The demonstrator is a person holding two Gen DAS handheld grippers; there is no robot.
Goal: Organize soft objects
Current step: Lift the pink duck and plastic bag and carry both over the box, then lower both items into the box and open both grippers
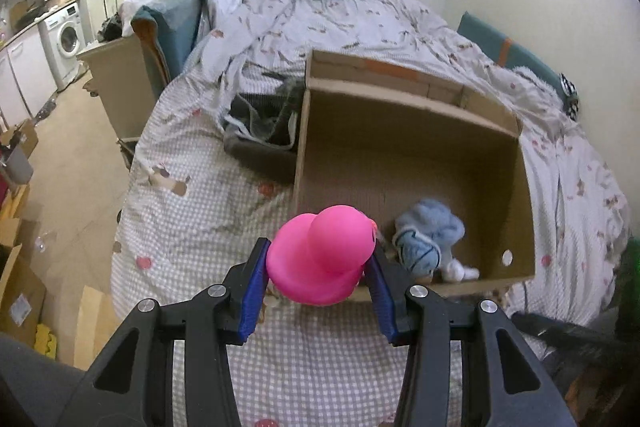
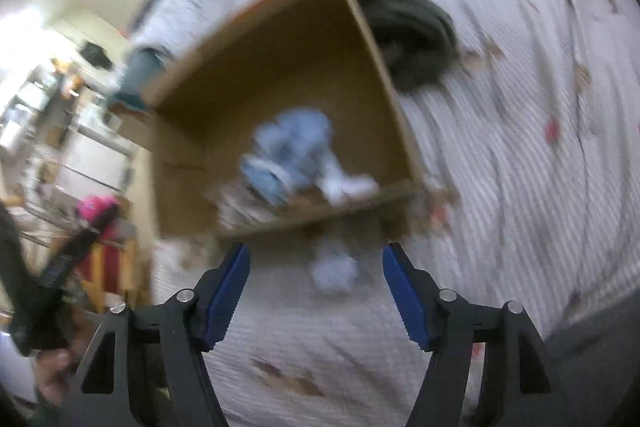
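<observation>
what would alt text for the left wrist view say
The left tongs grip a bright pink rubber duck just short of the near edge of an open cardboard box on a bed with a patterned quilt. A light blue plush toy already lies in the box's near corner.

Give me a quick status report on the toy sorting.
Left gripper shut on pink duck, near cardboard box rim. Right gripper open, empty. Blue plush inside box. Nothing blocking.
</observation>
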